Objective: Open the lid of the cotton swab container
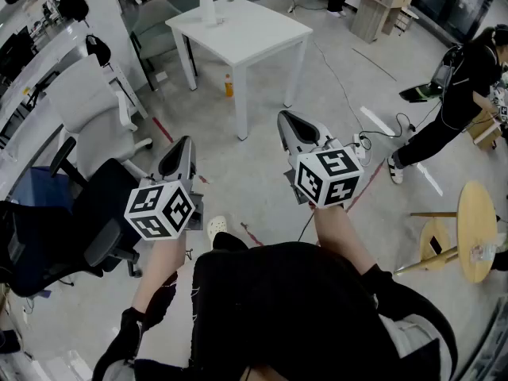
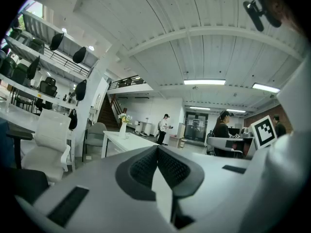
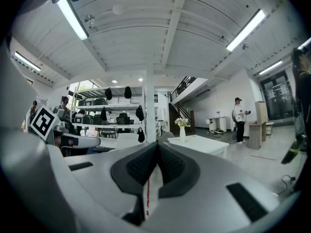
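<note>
White chair (image 1: pixel 91 105): to the left of the left gripper, a little ahead of it.
Left gripper (image 1: pixel 182 153): jaws pressed together, nothing between them — pointing level.
White table (image 1: pixel 246 34): ahead of both grippers, well apart; a vase (image 1: pixel 205 2) stands on it.
Right gripper (image 1: pixel 295 129): jaws closed tight, empty — beside the left one.
Person (image 1: pixel 464 94): well off to the right gripper's right.
Cotton swab container: cannot tell where; no view shows it.

Wearing a black loose top (image 1: pixel 278 308). Light-grey plastic left hand-held gripper (image 1: pixel 184 143) & matching right hand-held gripper (image 1: pixel 286 118) — each w/ dark ribbed pads (image 3: pixel 141 166), white cube (image 1: pixel 161 209) of black square markers.
</note>
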Demonstrator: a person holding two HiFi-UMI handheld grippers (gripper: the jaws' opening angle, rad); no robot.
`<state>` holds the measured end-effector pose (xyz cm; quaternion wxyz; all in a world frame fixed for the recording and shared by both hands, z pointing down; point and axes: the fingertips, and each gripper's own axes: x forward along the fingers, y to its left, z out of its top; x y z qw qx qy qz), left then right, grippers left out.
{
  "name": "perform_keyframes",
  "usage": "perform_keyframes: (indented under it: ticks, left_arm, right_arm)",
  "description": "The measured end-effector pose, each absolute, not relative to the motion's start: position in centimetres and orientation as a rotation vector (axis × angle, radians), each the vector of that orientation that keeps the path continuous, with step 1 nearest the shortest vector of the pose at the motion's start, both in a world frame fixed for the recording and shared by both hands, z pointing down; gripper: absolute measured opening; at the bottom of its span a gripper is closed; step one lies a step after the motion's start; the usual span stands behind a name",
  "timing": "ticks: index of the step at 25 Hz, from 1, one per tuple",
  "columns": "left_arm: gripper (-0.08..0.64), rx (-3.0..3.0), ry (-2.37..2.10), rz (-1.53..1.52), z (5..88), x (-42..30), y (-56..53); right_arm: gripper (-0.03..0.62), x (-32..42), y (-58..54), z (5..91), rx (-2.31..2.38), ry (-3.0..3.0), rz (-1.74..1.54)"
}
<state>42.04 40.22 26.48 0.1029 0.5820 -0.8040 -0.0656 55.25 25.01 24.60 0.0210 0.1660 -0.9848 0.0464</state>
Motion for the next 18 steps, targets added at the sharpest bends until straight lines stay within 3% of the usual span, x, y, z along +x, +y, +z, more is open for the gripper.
perform_keyframes:
  ticks: [18]
  left_arm:
    - [0.011, 1.684, -2.356, -0.227, 28.5, 37.8, 39.8]
  right_arm:
    - [0.005, 51.3, 23.9, 27.6, 0.488, -3.017, 0.220]
